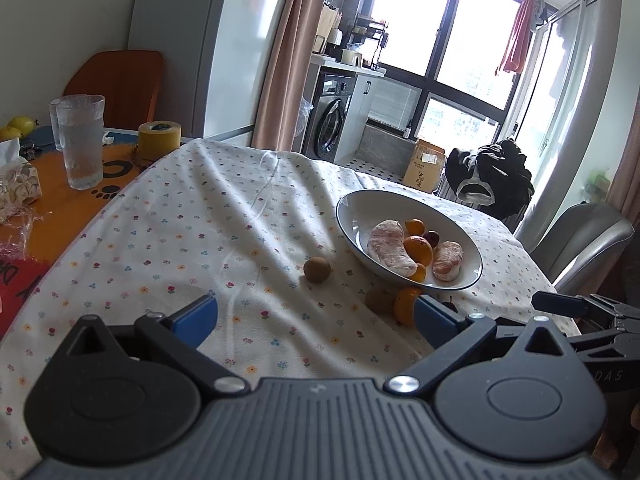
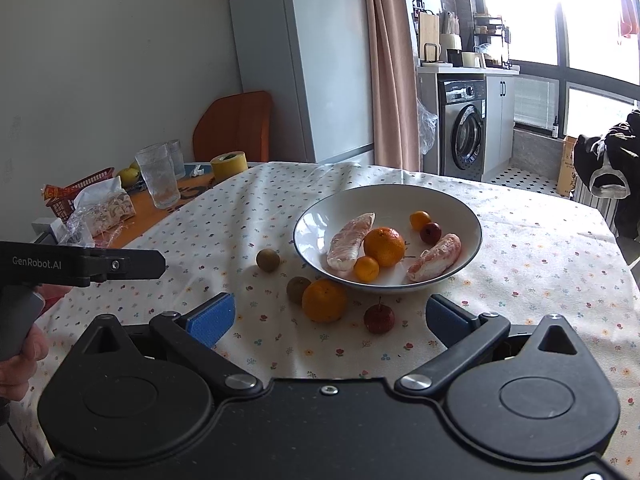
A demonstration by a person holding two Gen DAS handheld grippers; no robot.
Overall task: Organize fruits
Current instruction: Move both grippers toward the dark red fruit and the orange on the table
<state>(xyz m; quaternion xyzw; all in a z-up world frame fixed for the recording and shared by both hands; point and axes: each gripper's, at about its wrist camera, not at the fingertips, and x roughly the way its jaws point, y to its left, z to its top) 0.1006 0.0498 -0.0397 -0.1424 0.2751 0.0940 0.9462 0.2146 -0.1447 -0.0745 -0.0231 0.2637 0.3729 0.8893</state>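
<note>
Fruit sorting, mid-task: both grippers empty and poised short of the loose fruit.

The left gripper and right gripper each stand with jaws apart, holding nothing. The bowl on the tablecloth already holds six pieces: two pomelo segments, three oranges, one red fruit. Four remain on the cloth just before it: two brown fruits, one orange and one red fruit. The next move likely calls for the right gripper to descend over the orange or red fruit and close gently.
</note>
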